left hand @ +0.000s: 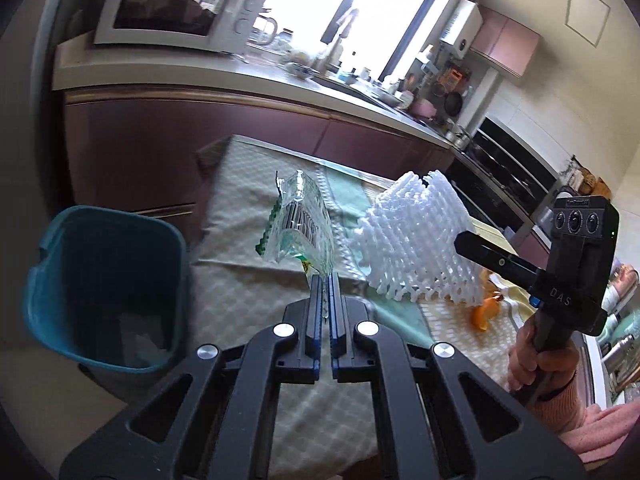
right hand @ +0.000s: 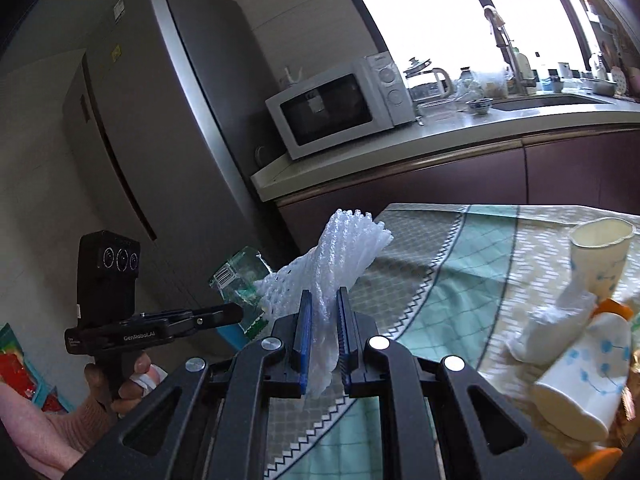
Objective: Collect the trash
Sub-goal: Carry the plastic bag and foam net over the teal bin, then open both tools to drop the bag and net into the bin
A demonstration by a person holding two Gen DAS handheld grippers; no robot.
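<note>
Left wrist view: jaws pinch plastic wrapper (left hand: 298, 216) near bin (left hand: 106, 288) rim; right jaws seemingly clamp foam net (right hand: 340, 264).

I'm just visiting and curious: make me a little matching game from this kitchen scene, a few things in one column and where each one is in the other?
Things:
1. clear wrapper
2. white foam net
3. teal bin
4. paper cups

Places:
A. on the table's cloth
B. pinched in the right gripper
C. on the floor beside the table
D. pinched in the left gripper

Pairs: 1-D, 2-B, 3-C, 4-A
</note>
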